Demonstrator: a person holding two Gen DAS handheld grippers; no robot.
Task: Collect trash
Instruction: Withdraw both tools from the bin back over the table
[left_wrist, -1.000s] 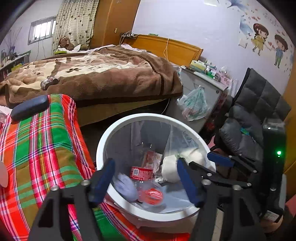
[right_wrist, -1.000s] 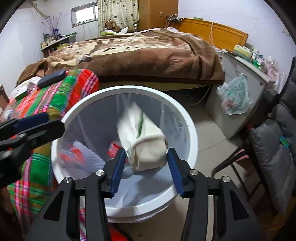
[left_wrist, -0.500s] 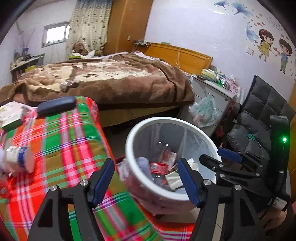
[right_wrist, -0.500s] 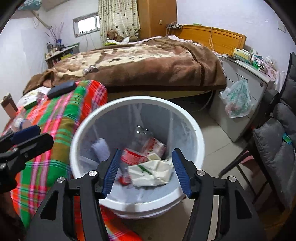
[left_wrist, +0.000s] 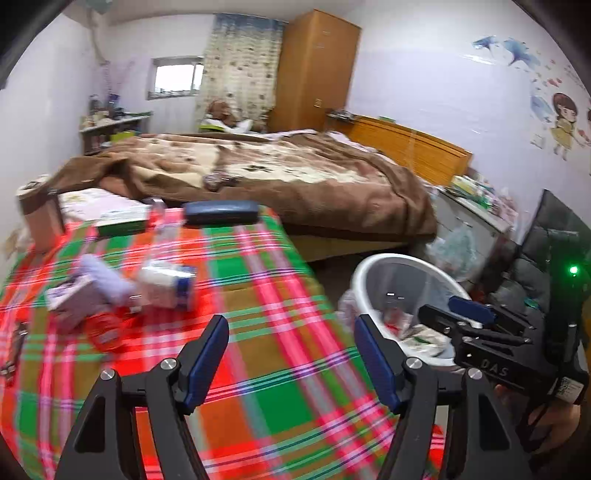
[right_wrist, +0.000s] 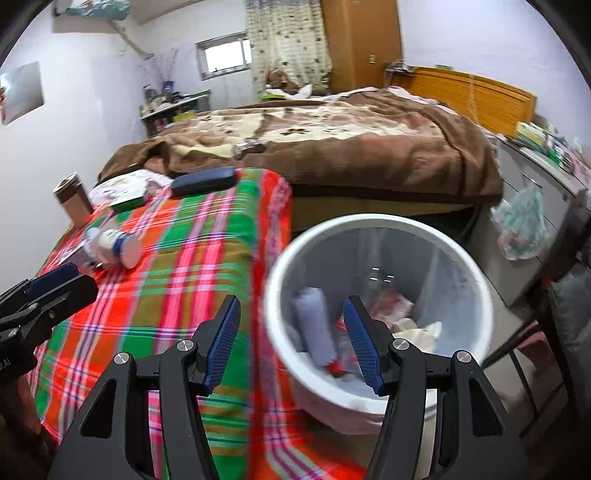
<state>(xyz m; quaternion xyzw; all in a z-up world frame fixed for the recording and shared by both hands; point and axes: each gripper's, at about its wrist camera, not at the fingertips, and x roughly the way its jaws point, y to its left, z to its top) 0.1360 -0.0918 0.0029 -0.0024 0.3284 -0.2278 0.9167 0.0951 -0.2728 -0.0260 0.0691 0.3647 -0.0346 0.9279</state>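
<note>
Trash (left_wrist: 417, 332) lies in the white bin (right_wrist: 376, 229) just off the table's right edge; more sits near the left edge of the plaid cloth (left_wrist: 258, 295) — a bottle (left_wrist: 168, 282) and wrappers (left_wrist: 74, 299). Behind stands a brown-blanketed bed (right_wrist: 332, 144). Left gripper (left_wrist: 291, 360) hovers spread over the cloth; right gripper (right_wrist: 291, 339) — spread, empty — hangs at the bin's rim.

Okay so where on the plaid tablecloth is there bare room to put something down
The near stretch of the red-and-green plaid tablecloth is bare, from the left gripper to the edge beside the white round trash bin. The far left is crowded: white blue-banded bottle, small boxes, dark blue case.
</note>
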